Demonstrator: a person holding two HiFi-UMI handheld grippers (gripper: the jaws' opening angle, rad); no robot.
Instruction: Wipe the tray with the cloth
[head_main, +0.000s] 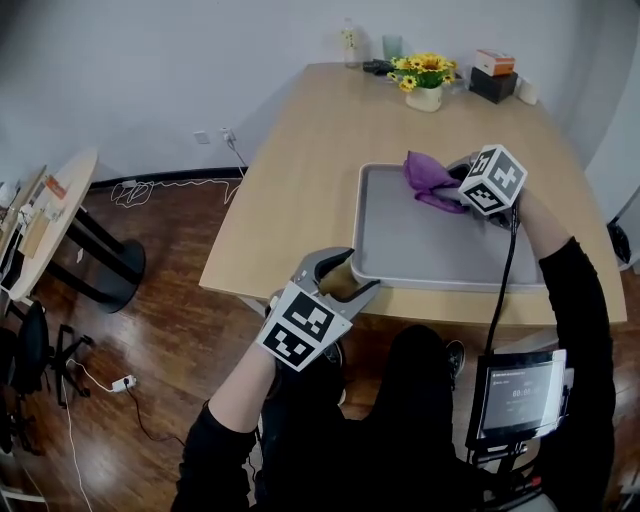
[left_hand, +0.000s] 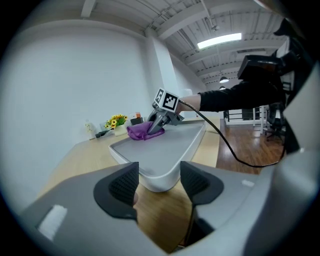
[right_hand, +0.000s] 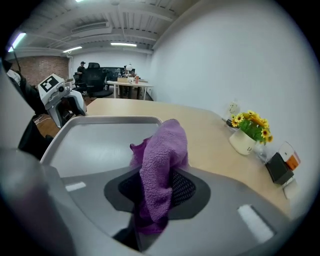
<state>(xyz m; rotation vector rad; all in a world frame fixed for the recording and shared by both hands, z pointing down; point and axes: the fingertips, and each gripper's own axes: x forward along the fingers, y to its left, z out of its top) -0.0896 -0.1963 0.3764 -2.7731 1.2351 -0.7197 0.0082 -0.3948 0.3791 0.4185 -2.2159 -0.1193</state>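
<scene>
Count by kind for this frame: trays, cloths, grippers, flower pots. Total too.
tray: 1
cloth: 1
grippers: 2 (left gripper, right gripper)
flower pot: 1
total: 5

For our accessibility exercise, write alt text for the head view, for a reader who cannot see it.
Seen from above, the right hand-held gripper holds a purple fluffy cloth down on a grey rectangular tray on a light wooden table, while the left hand-held gripper grips the tray's near left corner.
</scene>
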